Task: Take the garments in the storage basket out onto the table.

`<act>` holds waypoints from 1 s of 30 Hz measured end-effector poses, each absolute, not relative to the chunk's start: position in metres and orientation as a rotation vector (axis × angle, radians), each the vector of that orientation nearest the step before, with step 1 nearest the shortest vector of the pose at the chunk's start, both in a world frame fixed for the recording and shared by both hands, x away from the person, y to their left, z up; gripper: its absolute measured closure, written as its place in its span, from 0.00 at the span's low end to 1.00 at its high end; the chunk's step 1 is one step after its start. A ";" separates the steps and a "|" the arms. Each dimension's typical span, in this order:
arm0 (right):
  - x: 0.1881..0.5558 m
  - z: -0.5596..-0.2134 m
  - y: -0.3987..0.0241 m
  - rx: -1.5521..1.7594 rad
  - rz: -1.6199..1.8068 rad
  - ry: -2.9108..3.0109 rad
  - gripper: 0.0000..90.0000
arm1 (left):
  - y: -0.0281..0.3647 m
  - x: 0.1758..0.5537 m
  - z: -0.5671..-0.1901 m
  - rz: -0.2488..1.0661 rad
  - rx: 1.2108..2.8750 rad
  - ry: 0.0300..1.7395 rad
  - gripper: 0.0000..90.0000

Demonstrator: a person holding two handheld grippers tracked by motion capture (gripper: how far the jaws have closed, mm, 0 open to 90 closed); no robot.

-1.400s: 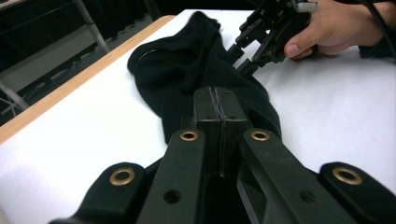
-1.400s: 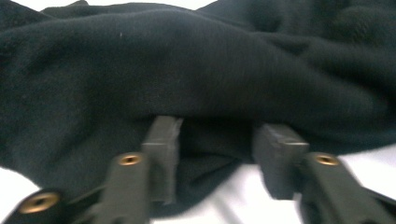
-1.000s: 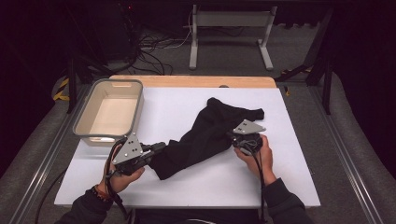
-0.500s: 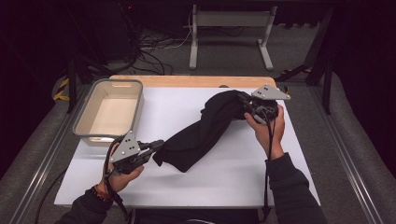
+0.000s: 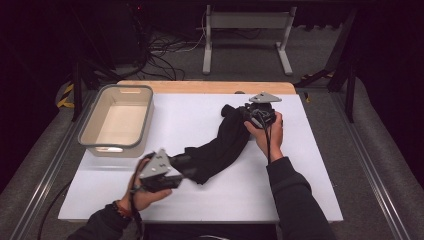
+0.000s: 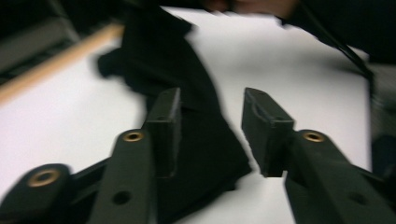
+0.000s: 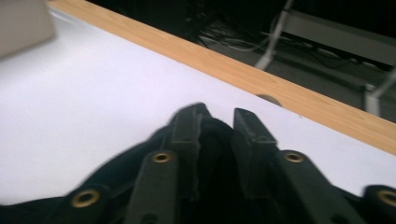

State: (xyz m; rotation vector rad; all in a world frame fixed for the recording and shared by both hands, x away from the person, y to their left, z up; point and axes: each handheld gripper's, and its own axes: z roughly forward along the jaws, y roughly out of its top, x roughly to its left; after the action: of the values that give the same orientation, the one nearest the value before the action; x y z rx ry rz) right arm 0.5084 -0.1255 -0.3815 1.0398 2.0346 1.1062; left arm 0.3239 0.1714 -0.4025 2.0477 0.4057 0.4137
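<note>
A long black cloth (image 5: pixel 220 147) lies slantwise on the white table (image 5: pixel 175 115), from near left to far right. At its near end, my left gripper (image 5: pixel 181 167) is open. In the left gripper view, the left gripper (image 6: pixel 211 95) has just spread its jaws, and the cloth (image 6: pixel 168 56) lies under and between them, untouched by the pads. My right gripper (image 5: pixel 241 112) is at the cloth's far end. In the right gripper view, the right gripper (image 7: pixel 218 114) has just parted its jaws a little, and bunched cloth (image 7: pixel 112 175) sits loosely in the gap.
A grey-rimmed beige bin (image 5: pixel 114 146) stands at the table's left, and its corner (image 7: pixel 23 18) also shows in the right gripper view. A wooden strip (image 5: pixel 205 87) runs along the far edge. Beyond it are a metal stand (image 5: pixel 245 40) and cables on the floor.
The right hand carried the cloth's end up and to the far right, then came back left and lower. The left gripper slid right and let go. The cloth now lies slack.
</note>
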 end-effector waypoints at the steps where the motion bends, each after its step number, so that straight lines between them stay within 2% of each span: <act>1: 0.509 -0.383 -0.125 1.045 1.091 2.032 0.74 | 0.155 0.323 -0.409 0.392 2.097 0.357 0.56; 5: 0.511 -0.387 -0.133 1.075 1.064 2.020 0.61 | 0.119 0.334 -0.428 0.302 2.214 0.266 0.49; 7: 0.510 -0.388 -0.143 1.088 1.111 1.990 0.57 | 0.107 0.348 -0.436 0.275 2.239 0.312 0.47; 12: 0.499 -0.380 -0.159 1.068 1.180 1.958 0.48 | 0.097 0.375 -0.452 0.269 2.282 0.402 0.48; 15: 0.488 -0.371 -0.167 1.049 1.222 1.923 0.44 | 0.095 0.384 -0.460 0.296 2.307 0.472 0.52; 18: 0.481 -0.365 -0.174 1.059 1.265 1.872 0.39 | 0.094 0.387 -0.458 0.326 2.311 0.515 0.61; 20: 0.479 -0.364 -0.176 1.076 1.296 1.861 0.39 | 0.095 0.388 -0.458 0.363 2.314 0.522 0.73; 23: 0.473 -0.368 -0.178 1.073 1.307 1.876 0.38 | 0.100 0.392 -0.457 0.344 2.304 0.532 0.88; 25: 0.469 -0.373 -0.182 1.075 1.318 1.883 0.38 | 0.102 0.390 -0.454 0.321 2.311 0.522 0.92; 30: 0.462 -0.383 -0.193 1.104 1.301 1.913 0.38 | 0.105 0.370 -0.434 0.296 2.282 0.459 0.93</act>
State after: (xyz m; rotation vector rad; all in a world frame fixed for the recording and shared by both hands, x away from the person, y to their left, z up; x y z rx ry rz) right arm 0.4617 -0.1932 -0.3834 1.1044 1.9132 1.3014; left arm 0.3696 0.1048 -0.4344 2.2820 0.4592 0.2961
